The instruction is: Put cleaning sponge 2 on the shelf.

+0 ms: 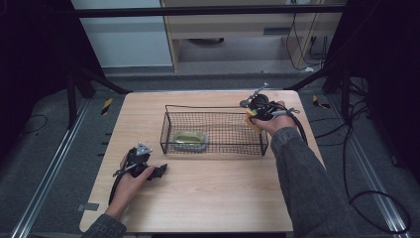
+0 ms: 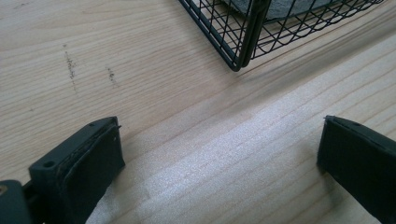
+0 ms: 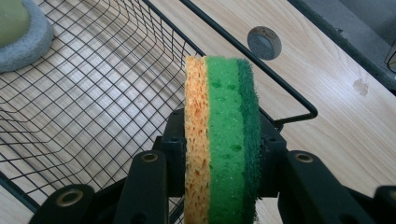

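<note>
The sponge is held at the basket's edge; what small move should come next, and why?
Probably carry the sponge a little further over the wire basket and lower it inside. The right gripper clamps it just at the rim, and bare mesh lies free beside the soap dish.

The pale wooden table point(image 1: 198, 193) carries a black wire basket point(image 1: 214, 130) just ahead of the left gripper point(image 1: 157, 172). That gripper rests on the tabletop. A round grey disc point(image 3: 264, 42) sits in the wood beyond the right gripper point(image 3: 219, 154).
</note>
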Action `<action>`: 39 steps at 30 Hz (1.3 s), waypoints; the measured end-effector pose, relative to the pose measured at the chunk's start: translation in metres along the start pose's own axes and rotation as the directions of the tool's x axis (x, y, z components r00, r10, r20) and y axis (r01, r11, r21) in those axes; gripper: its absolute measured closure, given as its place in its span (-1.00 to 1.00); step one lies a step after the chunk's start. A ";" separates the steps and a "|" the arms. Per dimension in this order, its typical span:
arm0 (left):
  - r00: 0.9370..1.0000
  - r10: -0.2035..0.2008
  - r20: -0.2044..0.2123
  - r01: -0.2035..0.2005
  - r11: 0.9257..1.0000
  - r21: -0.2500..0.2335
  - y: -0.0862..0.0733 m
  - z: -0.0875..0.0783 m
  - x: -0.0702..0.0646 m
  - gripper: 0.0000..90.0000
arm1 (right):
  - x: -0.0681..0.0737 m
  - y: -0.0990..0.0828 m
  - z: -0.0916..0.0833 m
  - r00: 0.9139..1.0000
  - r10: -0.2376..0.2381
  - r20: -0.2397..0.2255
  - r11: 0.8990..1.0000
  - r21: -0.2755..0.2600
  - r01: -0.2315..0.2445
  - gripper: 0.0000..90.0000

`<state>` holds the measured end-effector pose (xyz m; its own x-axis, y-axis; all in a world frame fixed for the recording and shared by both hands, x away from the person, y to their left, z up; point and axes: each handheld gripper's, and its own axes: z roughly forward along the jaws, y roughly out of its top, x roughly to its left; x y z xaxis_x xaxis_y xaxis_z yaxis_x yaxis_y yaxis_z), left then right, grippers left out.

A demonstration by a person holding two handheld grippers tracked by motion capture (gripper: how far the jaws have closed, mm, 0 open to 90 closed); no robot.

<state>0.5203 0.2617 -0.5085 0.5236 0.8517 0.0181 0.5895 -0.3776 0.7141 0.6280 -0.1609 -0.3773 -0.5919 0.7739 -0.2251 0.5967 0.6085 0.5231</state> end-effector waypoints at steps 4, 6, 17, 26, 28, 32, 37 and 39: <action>1.000 0.000 0.000 0.000 1.000 0.000 0.000 0.000 0.000 -1.00 | -0.001 -0.001 0.003 1.000 -0.003 0.005 1.000 0.007 0.003 0.43; 1.000 0.000 0.000 0.000 1.000 0.000 0.000 0.000 0.000 -1.00 | -0.001 -0.002 0.005 1.000 0.001 0.005 1.000 0.009 -0.001 0.43; 1.000 0.003 0.003 -0.003 1.000 0.000 0.000 0.000 0.000 -1.00 | 0.003 -0.002 0.012 1.000 -0.003 -0.001 1.000 0.024 0.003 0.43; 1.000 0.003 0.003 -0.003 1.000 0.000 0.000 0.000 0.000 -1.00 | 0.005 -0.005 0.021 1.000 -0.009 0.000 0.999 0.044 0.009 0.43; 1.000 0.003 0.003 -0.003 1.000 0.000 0.000 0.000 0.000 -1.00 | 0.005 -0.005 0.023 1.000 -0.009 0.000 0.999 0.045 0.009 0.43; 1.000 0.003 0.003 -0.003 1.000 0.000 0.000 0.000 0.000 -1.00 | 0.007 -0.006 0.027 1.000 -0.011 0.001 0.998 0.057 0.011 0.43; 1.000 0.003 0.003 -0.003 1.000 0.000 0.000 0.000 0.000 -1.00 | 0.009 -0.006 0.031 1.000 -0.018 0.001 0.998 0.062 0.018 0.42; 1.000 0.003 0.003 -0.003 1.000 0.000 0.000 0.000 0.000 -1.00 | 0.008 -0.006 0.032 1.000 -0.020 0.007 0.998 0.062 0.019 0.42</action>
<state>0.5209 0.2615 -0.5086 0.5271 0.8496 0.0182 0.5881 -0.3802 0.7139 0.6368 -0.1525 -0.4086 -0.5999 0.7629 -0.2410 0.6178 0.6331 0.4663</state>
